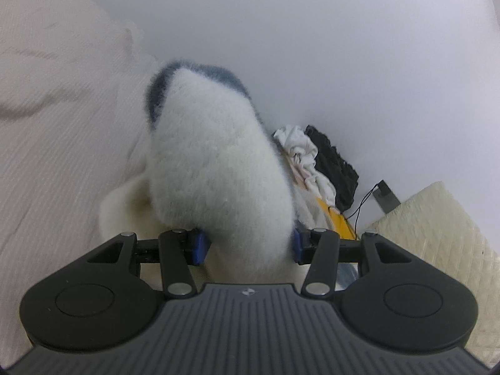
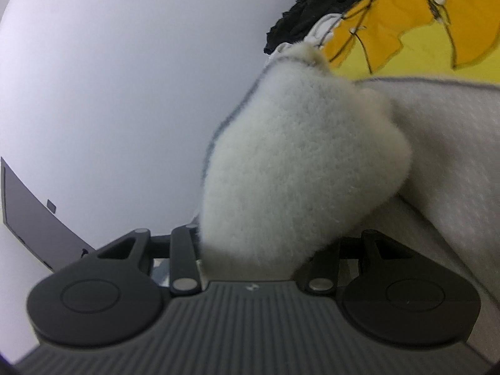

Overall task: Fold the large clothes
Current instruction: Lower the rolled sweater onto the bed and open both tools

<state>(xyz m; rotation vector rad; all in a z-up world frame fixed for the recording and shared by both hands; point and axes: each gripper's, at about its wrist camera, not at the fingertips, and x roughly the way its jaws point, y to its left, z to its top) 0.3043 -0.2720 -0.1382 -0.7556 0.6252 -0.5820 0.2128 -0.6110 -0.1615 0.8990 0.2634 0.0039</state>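
Observation:
A fluffy white garment (image 1: 215, 162) with a blue-grey trimmed edge stands up between the blue pads of my left gripper (image 1: 250, 245), which is shut on a thick fold of it. The same white fleece (image 2: 297, 168) fills the right wrist view, bunched between the fingers of my right gripper (image 2: 259, 256), which is shut on it; the fingertips are hidden under the pile. A smoother grey-white layer of the garment (image 2: 443, 156) runs off to the right.
A beige bedspread (image 1: 56, 131) lies at the left. A pile of white (image 1: 300, 153), black (image 1: 334, 162) and yellow (image 2: 406, 31) clothes lies against the white wall. A cream quilted pillow (image 1: 443, 231) is at the right, with a dark wall panel (image 2: 31, 215).

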